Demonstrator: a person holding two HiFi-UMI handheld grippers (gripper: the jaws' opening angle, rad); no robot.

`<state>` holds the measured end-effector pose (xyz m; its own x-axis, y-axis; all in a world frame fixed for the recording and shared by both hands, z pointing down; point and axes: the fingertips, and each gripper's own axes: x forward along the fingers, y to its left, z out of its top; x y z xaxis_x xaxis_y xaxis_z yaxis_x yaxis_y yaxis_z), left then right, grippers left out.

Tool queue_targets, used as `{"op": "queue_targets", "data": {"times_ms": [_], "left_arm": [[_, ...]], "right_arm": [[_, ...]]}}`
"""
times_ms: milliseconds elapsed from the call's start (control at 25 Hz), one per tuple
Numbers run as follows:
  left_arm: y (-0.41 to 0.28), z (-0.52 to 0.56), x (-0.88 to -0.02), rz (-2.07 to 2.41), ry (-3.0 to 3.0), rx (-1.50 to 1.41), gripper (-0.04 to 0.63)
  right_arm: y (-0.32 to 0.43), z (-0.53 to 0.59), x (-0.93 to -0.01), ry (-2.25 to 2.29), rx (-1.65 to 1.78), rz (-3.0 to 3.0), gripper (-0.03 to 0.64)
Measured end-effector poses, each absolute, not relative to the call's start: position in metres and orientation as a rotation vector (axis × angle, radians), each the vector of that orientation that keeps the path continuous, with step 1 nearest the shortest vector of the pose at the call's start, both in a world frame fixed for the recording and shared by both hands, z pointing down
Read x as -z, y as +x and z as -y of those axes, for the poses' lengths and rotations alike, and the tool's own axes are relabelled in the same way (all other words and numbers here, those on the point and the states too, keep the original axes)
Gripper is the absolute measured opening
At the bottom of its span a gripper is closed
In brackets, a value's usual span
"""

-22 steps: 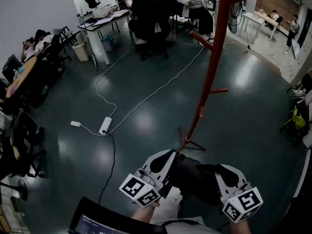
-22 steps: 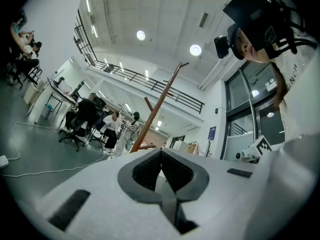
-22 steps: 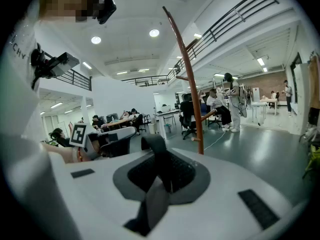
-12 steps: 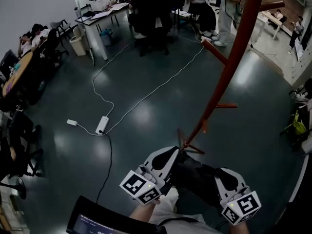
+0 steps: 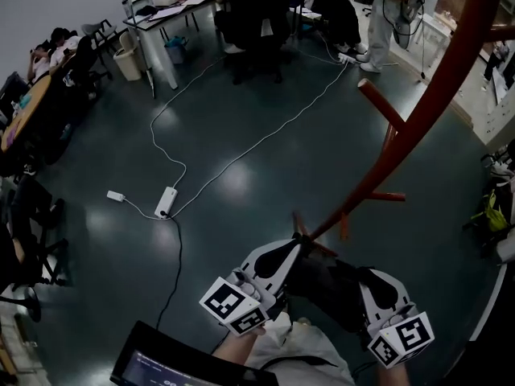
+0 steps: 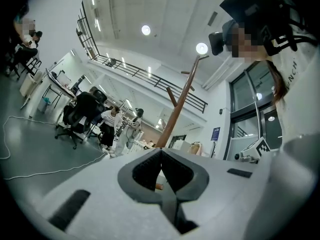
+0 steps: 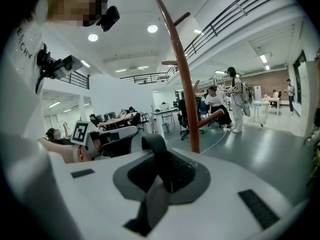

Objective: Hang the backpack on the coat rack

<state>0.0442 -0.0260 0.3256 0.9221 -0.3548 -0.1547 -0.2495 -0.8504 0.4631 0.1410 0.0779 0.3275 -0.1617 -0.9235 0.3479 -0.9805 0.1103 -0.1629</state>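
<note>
A dark backpack (image 5: 326, 288) hangs between my two grippers at the bottom of the head view. My left gripper (image 5: 291, 249) is shut on a dark strap, which runs down between the pads (image 6: 172, 209) in the left gripper view. My right gripper (image 5: 368, 278) is shut on another strap (image 7: 154, 146) that loops up over its jaws. The red-brown coat rack (image 5: 418, 111) rises just beyond the backpack from its base (image 5: 310, 236), leaning toward the upper right. One peg (image 5: 382, 103) sticks out to the left. The pole also shows in the gripper views, coat rack (image 6: 175, 116) and coat rack (image 7: 187, 99).
A white cable with a power strip (image 5: 165, 202) lies on the dark floor to the left. Desks, office chairs (image 5: 249, 22) and seated people fill the far side. A person (image 5: 386, 14) stands beyond the rack. A dark screen (image 5: 161, 368) sits at the bottom left.
The coat rack has drawn closer and now looms larger, leaning toward the upper right of the head view. Both grippers keep the backpack between them low in the view.
</note>
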Motion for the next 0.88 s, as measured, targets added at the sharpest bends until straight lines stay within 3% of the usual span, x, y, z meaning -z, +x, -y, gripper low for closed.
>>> {"op": "queue_targets", "data": {"times_ms": [880], "left_arm": [[0.078,0.087,-0.377,0.601,2.534,0.320,0.009]], "right_arm": [[0.186,0.017,-0.373,1.789,-0.639,2.265,0.044]]}}
